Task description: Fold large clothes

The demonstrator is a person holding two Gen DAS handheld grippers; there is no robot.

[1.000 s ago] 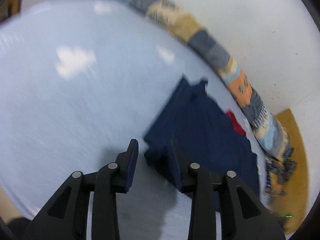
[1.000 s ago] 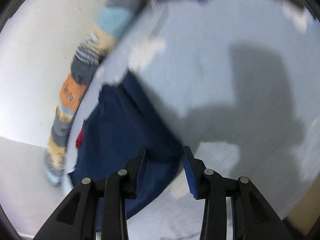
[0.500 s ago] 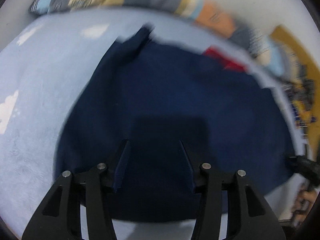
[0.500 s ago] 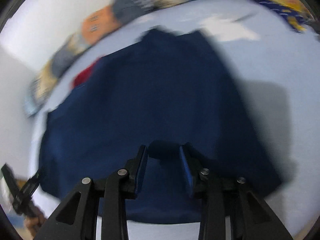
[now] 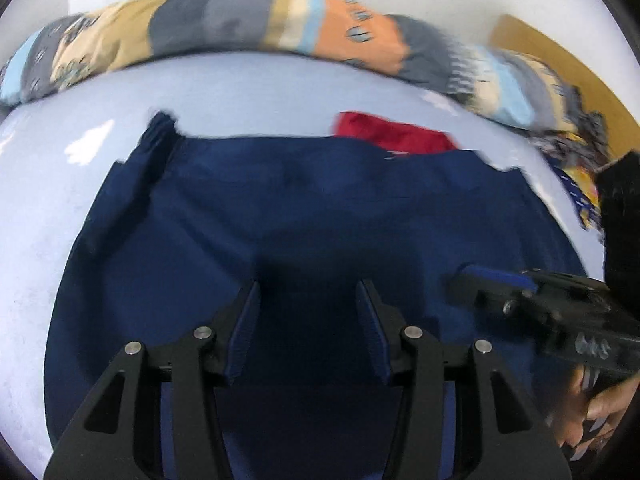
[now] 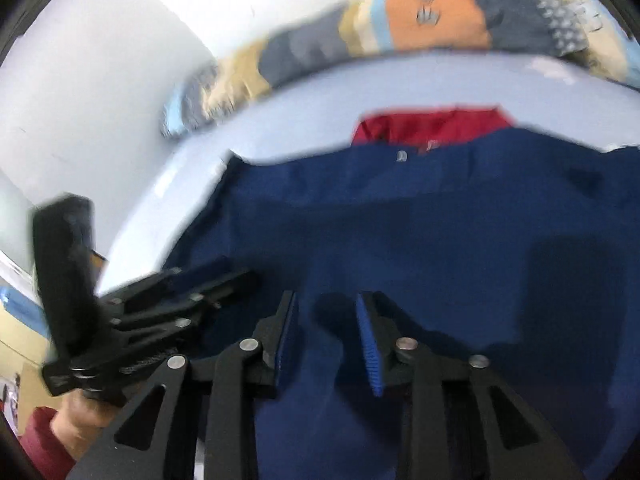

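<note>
- Left claw [image 5: 308, 328]: jaws apart, just widened, above navy garment [image 5: 320, 216], gripping nothing.
- Right claw [image 6: 328, 332]: jaws narrowing, empty.
- Navy garment: spread flat on light-blue surface [image 5: 240, 96], partly covering red cloth [image 5: 392, 136].

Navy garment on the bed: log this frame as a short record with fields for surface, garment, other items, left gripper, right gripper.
surface: pale blue sheet
garment: navy garment spread flat, a red piece showing at its far edge
other items: patchwork blanket rolled along the wall
left gripper: left gripper over the garment's near part, jaws apart, nothing pinched; they have just been opening
right gripper: right gripper beside it over the garment, jaws narrower with a clear gap; they have just been closing, no cloth seen between pads
</note>
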